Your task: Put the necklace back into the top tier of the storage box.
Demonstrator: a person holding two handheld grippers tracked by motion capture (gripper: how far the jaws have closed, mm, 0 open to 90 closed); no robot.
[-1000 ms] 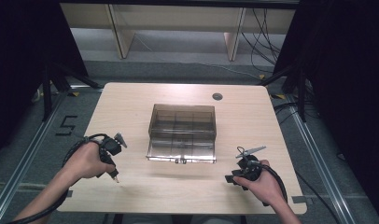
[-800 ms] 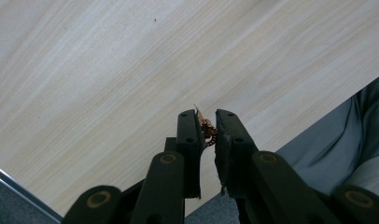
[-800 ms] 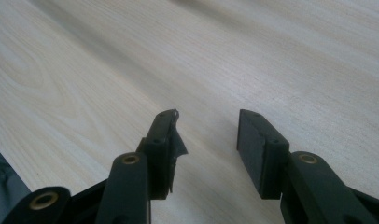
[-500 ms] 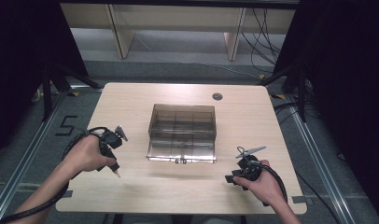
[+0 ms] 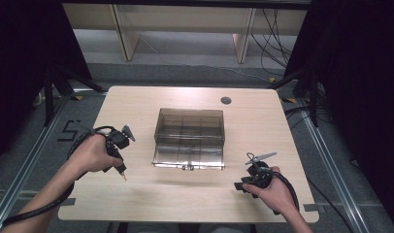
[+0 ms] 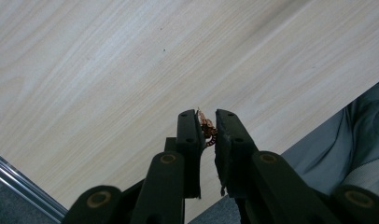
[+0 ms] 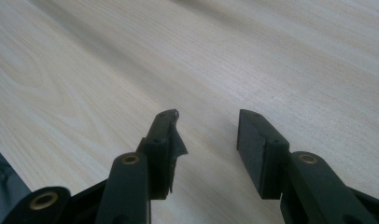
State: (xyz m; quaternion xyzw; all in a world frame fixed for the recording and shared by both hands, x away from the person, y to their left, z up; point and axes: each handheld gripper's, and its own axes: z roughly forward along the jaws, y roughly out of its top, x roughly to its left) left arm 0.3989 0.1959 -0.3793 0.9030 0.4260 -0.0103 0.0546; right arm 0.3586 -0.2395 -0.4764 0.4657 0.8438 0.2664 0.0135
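A small copper-coloured coiled piece point(image 6: 207, 129) sits pinched between the tips of my left gripper point(image 6: 207, 116), which is shut on it above the bare wooden table point(image 6: 108, 70). In the high view the left gripper point(image 5: 123, 174) points down at the table, left of a smoky clear compartment box point(image 5: 189, 138) with its lid up. My right gripper point(image 7: 204, 119) is open with nothing between its jaws, low over the table. From above, the right gripper point(image 5: 243, 183) rests at the front right, just right of the box's front corner.
A round cable grommet point(image 5: 226, 100) lies at the table's back right. Wooden shelf legs point(image 5: 118, 24) stand on the floor behind the table. Metal floor rails point(image 5: 30, 160) run along both sides. The front table edge point(image 5: 185, 219) is close to both hands.
My left hand and gripper have moved to the right and slightly away from the person, closer to the box. The right gripper has stayed put.
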